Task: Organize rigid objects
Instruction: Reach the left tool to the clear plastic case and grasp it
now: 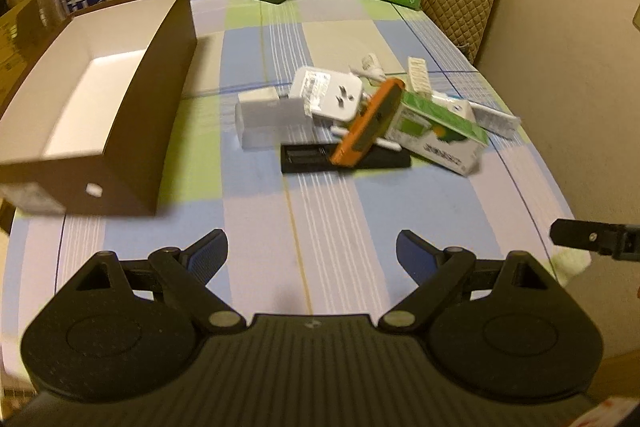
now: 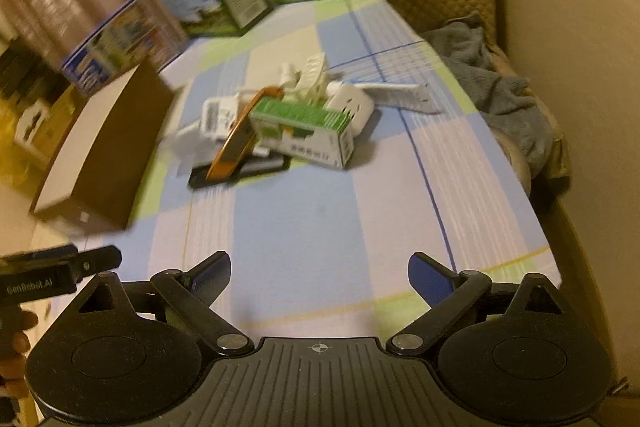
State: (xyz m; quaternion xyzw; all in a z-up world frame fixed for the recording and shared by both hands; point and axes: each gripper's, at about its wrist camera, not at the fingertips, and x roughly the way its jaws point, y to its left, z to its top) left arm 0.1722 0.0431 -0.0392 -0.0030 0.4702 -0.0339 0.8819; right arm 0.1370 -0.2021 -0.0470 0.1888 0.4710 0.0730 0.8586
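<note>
**Brown box waits empty while both grippers approach the pile**

Brown cardboard on the outside and white within, the open box (image 1: 100, 99) sits at about ten o'clock in the left wrist view, its mouth upward and nothing visible inside; I judge it to be the bin for sorting. The rigid objects lie in one jumbled heap at about one o'clock on the checked table (image 1: 320, 211): a white plug adapter (image 1: 332, 95), an orange device (image 1: 370, 121) leaning tilted across a flat black tray (image 1: 304, 157), a green-and-white carton (image 1: 440, 135) touching it, and smaller white pieces behind.

The left gripper (image 1: 312, 251) stands wide, nothing between its fingers. The right gripper (image 2: 319, 269) is likewise wide and empty. Both hang well short of the heap, probably spread ready for a first pick.
</note>
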